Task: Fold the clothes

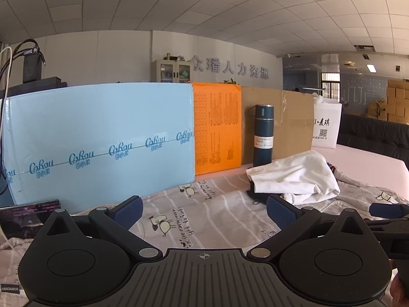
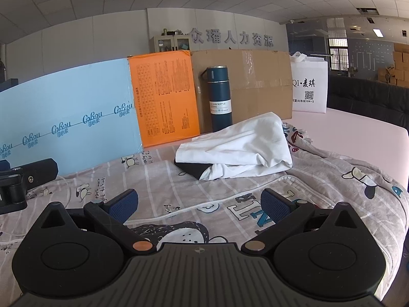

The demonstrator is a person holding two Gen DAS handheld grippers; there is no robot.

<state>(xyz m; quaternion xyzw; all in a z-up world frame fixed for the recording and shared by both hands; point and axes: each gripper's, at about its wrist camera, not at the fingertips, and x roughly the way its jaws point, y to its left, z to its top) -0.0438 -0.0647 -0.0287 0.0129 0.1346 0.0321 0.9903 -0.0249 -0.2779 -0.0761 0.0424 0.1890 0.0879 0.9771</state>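
Note:
A crumpled white garment [image 1: 294, 176] lies on a dark garment [image 1: 258, 194] on the patterned grey sheet [image 1: 204, 220]; it also shows in the right wrist view [image 2: 242, 148], with the dark garment [image 2: 194, 170] under it. My left gripper [image 1: 204, 211] is open and empty, low over the sheet, short of the clothes. My right gripper [image 2: 199, 203] is open and empty over a cartoon-printed cloth [image 2: 194, 217] with a white zipper line, in front of the white garment. The right gripper's finger shows at the far right of the left wrist view [image 1: 388, 209].
A dark blue vacuum bottle [image 2: 219, 99] stands behind the clothes. A blue foam board [image 1: 102, 140], an orange board [image 1: 217, 128], a cardboard sheet [image 2: 255, 84] and a white bag [image 2: 309, 84] line the back. A phone [image 1: 28, 215] lies at left.

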